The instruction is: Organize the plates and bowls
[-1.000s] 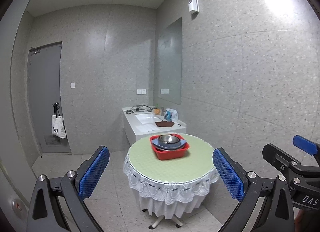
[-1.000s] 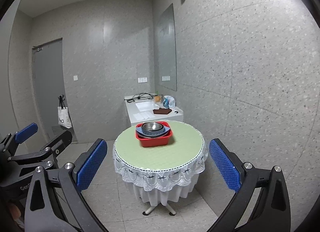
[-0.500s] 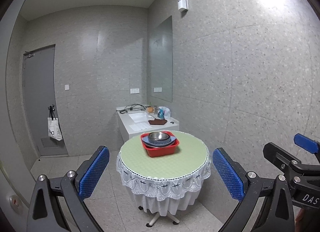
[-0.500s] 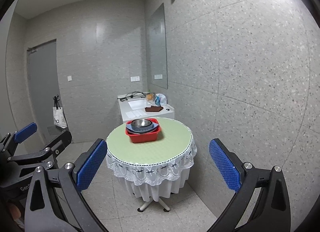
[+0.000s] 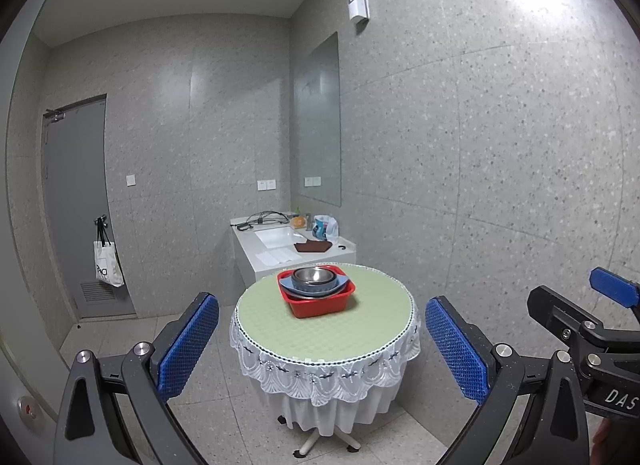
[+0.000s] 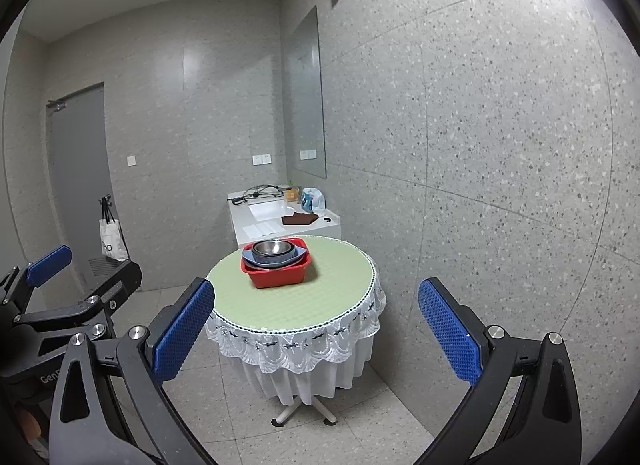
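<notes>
A red square basin [image 5: 320, 305] [image 6: 280, 277] sits on the far half of a round table [image 5: 328, 341] [image 6: 296, 305] with a green top and white lace cloth. In the basin lie a blue plate [image 5: 340, 279] [image 6: 298, 257] and, nested on it, a steel bowl [image 5: 313, 276] [image 6: 271, 247]. My left gripper [image 5: 322, 349] is open and empty, well short of the table. My right gripper [image 6: 316, 331] is open and empty too, also back from the table. Each gripper shows at the edge of the other's view.
A white counter [image 5: 280, 251] [image 6: 272, 221] with a sink, cables, a brown cloth and a plastic bag stands behind the table against the speckled wall. A grey door [image 5: 76, 205] with a white tote bag [image 5: 106, 269] is at the left. The floor is tiled.
Both views have shifted, and the table and basin have slid sideways in frame and now look slightly nearer. Both grippers stay open and empty.
</notes>
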The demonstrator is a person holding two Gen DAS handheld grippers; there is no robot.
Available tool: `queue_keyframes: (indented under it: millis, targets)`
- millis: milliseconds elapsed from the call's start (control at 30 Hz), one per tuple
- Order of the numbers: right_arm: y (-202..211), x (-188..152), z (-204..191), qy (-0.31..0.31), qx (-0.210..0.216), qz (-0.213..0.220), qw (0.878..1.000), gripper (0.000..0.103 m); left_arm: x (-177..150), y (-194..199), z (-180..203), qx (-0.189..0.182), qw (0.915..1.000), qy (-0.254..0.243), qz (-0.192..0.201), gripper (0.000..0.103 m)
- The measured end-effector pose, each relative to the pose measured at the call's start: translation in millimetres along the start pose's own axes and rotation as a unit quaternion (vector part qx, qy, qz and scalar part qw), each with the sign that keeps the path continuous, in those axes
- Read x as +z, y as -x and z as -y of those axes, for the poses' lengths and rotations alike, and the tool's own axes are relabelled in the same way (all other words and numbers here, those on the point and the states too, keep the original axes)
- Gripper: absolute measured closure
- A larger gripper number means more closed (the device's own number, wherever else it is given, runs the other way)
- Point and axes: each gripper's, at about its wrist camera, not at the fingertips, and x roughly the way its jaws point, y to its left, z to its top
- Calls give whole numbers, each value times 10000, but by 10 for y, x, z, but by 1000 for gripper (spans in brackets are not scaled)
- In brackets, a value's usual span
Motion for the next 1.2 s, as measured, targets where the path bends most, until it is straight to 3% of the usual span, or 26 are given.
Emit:
queue_keyframes:
  millis: [1200]
  targets:
    - [-69, 30, -64, 18, 51, -17, 10000, 0, -72, -72, 232, 149, 9999, 55, 43, 1]
